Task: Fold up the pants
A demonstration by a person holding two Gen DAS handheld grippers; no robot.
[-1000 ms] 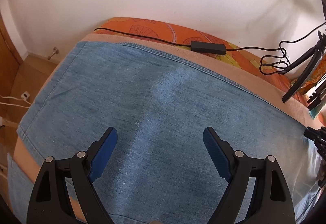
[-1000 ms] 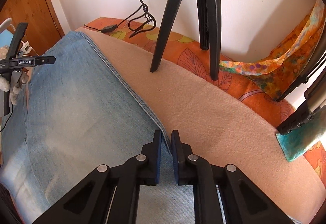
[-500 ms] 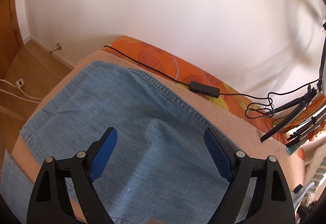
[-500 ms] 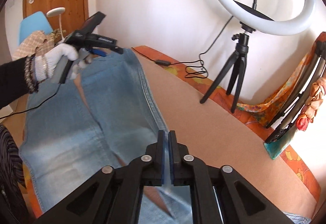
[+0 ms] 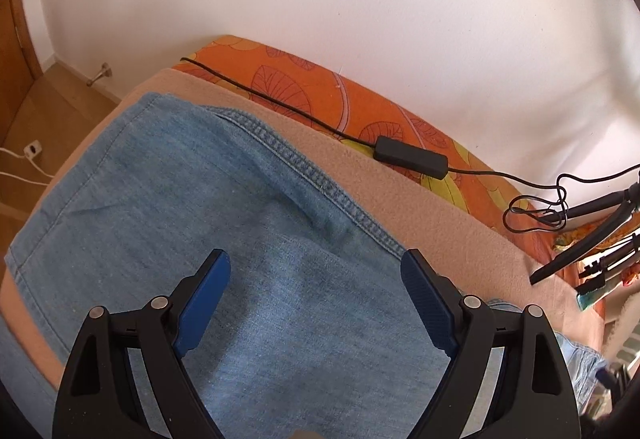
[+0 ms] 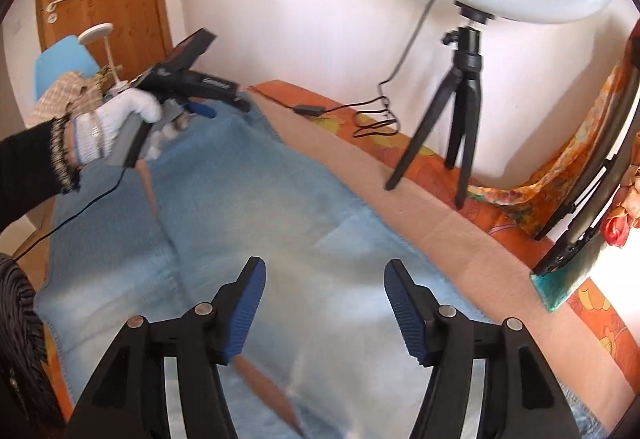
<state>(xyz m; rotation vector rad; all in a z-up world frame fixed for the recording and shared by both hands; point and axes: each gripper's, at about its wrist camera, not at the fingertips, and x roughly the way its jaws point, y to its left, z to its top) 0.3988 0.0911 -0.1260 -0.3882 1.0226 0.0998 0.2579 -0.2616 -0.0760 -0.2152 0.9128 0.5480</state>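
Left gripper [image 5: 316,279] held low over the pants [image 5: 192,207], fingers spread wide apart, nothing between the blue ribbed pads [image 5: 202,303]. From the right wrist view, gloved left hand [image 6: 116,127] wrapped around that tool's grip, wrist raised, black sleeve behind. Right gripper [image 6: 324,303] likewise hovering with fingers well apart, holding nothing. Light-blue denim pants spread flat directly beneath and ahead of both tools on a peach fleece blanket [image 5: 460,215]; stitched side seam running diagonally just ahead of the left tool's right finger. Beyond, orange leaf-print sheet [image 5: 304,87] with black cable [image 5: 280,105]; tripod [image 6: 456,115] ahead-right.
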